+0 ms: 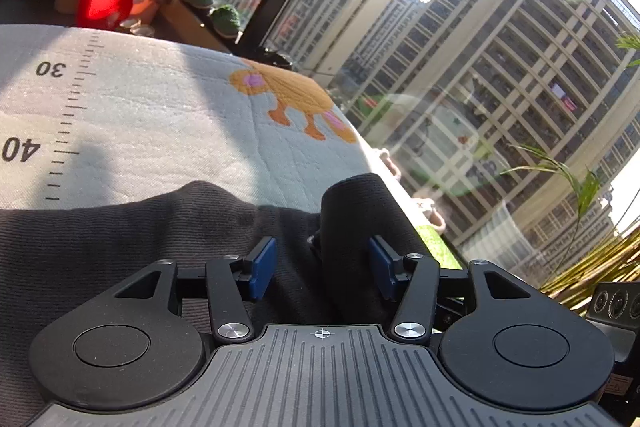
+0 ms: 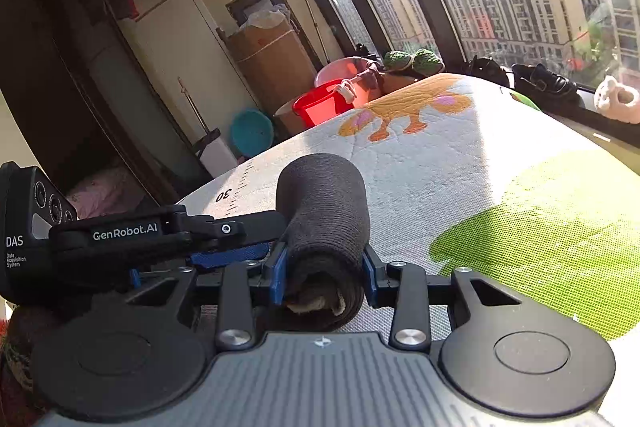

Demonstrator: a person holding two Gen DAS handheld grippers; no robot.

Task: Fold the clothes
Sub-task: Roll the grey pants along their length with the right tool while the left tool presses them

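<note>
The right hand-held gripper [image 2: 325, 277] pinches the soft, light dark-grey rolled garment [image 2: 324, 215] at its near end, while the left hand-held gripper [image 1: 323, 269] stands spread around it, above the printed mat [image 2: 460, 155].

red bucket [image 2: 320, 107] beside pink basin [image 2: 340, 67] | teal bowl [image 2: 251, 131] on floor | black shoes [image 2: 546, 79] on windowsill | cardboard box [image 2: 272, 63] against wall | tower blocks [image 1: 500, 67] outside
</note>
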